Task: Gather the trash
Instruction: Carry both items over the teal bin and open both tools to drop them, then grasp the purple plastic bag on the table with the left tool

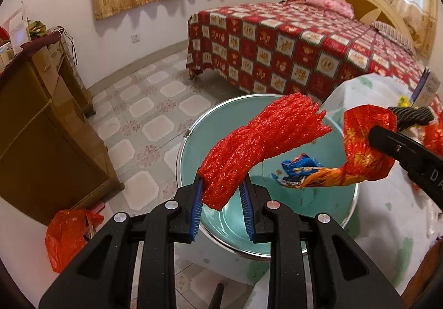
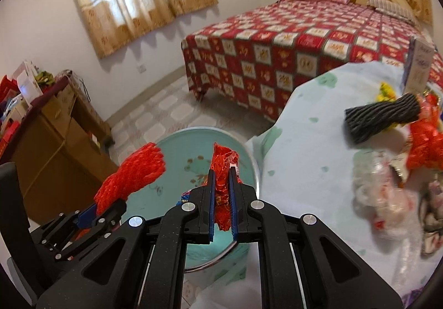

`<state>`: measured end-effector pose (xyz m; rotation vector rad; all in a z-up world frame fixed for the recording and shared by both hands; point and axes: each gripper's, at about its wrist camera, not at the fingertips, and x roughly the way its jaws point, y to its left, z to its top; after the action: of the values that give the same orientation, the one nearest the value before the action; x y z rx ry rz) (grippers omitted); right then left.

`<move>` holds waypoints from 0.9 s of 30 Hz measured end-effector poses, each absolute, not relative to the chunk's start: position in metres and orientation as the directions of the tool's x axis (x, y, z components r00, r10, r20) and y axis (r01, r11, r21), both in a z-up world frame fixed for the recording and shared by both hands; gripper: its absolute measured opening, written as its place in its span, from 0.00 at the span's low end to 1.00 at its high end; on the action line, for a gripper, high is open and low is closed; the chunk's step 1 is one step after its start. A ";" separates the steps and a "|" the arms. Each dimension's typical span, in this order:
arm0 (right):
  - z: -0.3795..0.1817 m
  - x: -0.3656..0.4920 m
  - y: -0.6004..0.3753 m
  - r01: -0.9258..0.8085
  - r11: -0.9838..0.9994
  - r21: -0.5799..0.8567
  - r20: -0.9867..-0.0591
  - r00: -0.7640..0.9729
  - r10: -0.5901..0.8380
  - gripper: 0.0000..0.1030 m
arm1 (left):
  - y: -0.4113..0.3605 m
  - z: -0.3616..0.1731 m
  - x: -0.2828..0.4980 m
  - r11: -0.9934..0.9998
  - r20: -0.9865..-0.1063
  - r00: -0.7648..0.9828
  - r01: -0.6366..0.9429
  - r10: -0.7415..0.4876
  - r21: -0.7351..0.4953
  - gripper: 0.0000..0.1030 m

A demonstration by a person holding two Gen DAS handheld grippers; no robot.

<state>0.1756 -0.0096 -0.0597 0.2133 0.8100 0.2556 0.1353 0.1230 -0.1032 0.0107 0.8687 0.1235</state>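
Left wrist view: left gripper (image 1: 221, 192) pinching red foam net (image 1: 260, 140), right gripper (image 2: 223, 198) clamped on foil wrapper (image 2: 221, 167), both above teal basin (image 1: 326, 198). Risk: light pieces drifting past rim upon release.

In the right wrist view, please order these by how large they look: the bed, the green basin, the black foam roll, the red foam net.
1. bed
2. green basin, partly hidden by the grippers
3. and 4. black foam roll and red foam net: these look alike, and differing nearness to the camera leaves the order unsure.
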 end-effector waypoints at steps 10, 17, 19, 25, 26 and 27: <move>-0.086 0.194 -0.003 -0.159 0.926 0.342 -0.717 0.592 0.367 0.29 | 0.121 -0.120 0.148 0.991 -0.784 0.608 -0.104 0.126 0.079 0.28; -0.066 0.182 -0.017 -0.127 0.941 0.313 -0.665 0.678 0.313 0.40 | 0.117 -0.119 0.146 0.987 -0.761 0.629 -0.108 0.162 0.121 0.42; -0.057 0.172 -0.024 -0.108 0.951 0.289 -0.636 0.721 0.275 0.55 | 0.115 -0.117 0.144 0.984 -0.746 0.642 -0.111 0.176 0.136 0.50; -0.034 0.139 -0.055 -0.021 0.970 0.244 -0.560 0.813 0.159 0.87 | 0.109 -0.105 0.134 0.987 -0.710 0.686 -0.095 0.161 0.132 0.75; -0.034 0.138 -0.060 -0.007 0.970 0.242 -0.561 0.815 0.146 0.89 | 0.108 -0.103 0.132 0.987 -0.704 0.693 -0.089 0.156 0.131 0.77; -0.032 0.134 -0.066 0.017 0.972 0.235 -0.562 0.818 0.121 0.91 | 0.105 -0.103 0.131 0.988 -0.701 0.697 -0.084 0.153 0.131 0.78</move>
<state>0.1343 -0.0660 -0.0320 0.2345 0.6118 0.0563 0.1312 0.1053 -0.1025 0.0916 0.7891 0.1324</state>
